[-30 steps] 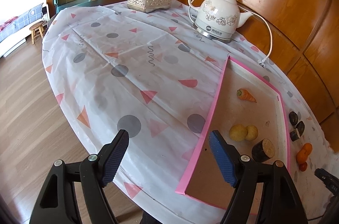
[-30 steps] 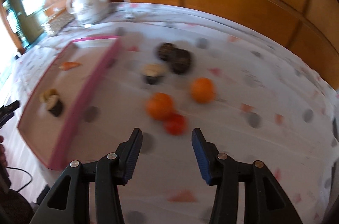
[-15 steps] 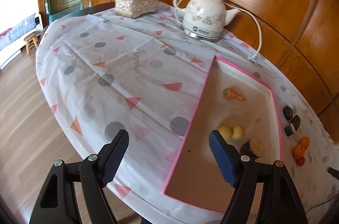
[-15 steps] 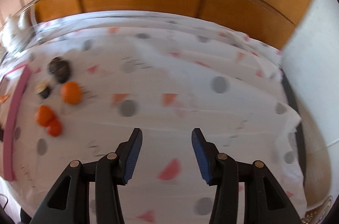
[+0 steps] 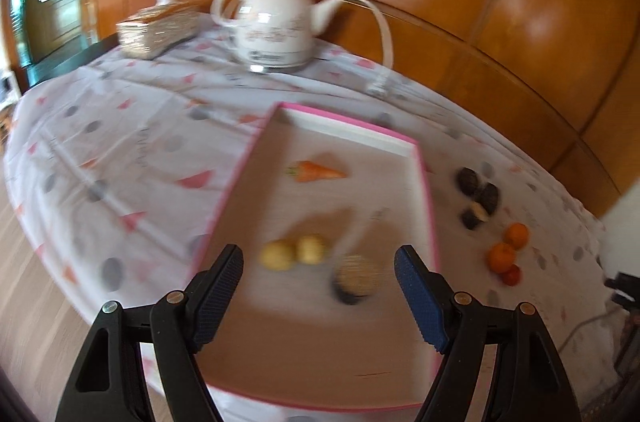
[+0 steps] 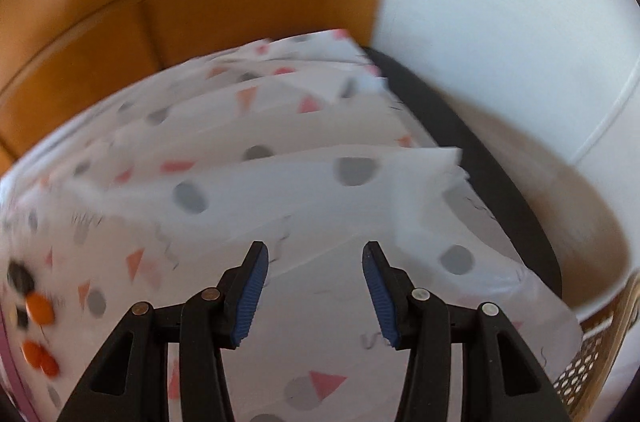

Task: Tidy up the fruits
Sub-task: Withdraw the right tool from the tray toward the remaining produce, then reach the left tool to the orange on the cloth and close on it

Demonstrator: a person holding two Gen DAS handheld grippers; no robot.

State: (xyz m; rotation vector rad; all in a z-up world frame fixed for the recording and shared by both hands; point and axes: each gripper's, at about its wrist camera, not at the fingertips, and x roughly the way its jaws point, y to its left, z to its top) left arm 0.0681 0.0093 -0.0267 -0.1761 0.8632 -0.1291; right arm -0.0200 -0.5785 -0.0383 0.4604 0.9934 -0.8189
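In the left wrist view a pink-rimmed tray (image 5: 426, 182) lies on the patterned tablecloth. It holds a carrot (image 5: 316, 171), two yellow round fruits (image 5: 294, 252) and a dark cut piece (image 5: 354, 280). Right of the tray lie dark pieces (image 5: 478, 196), two oranges (image 5: 508, 246) and a small red fruit (image 5: 511, 276). My left gripper (image 5: 319, 284) is open and empty above the tray's near end. My right gripper (image 6: 315, 288) is open and empty over bare tablecloth; the oranges (image 6: 38, 326) show at its far left edge.
A white electric kettle (image 5: 276, 26) with its cord and a tissue box (image 5: 156, 28) stand at the back of the table. Wooden wall panels run behind it. In the right wrist view the table's dark edge (image 6: 460, 142), a white wall and a perforated basket (image 6: 592, 354) lie to the right.
The left gripper has swung right and now points over the tray. The right gripper has swung further right, away from the fruits toward the table's end. Both stayed open.
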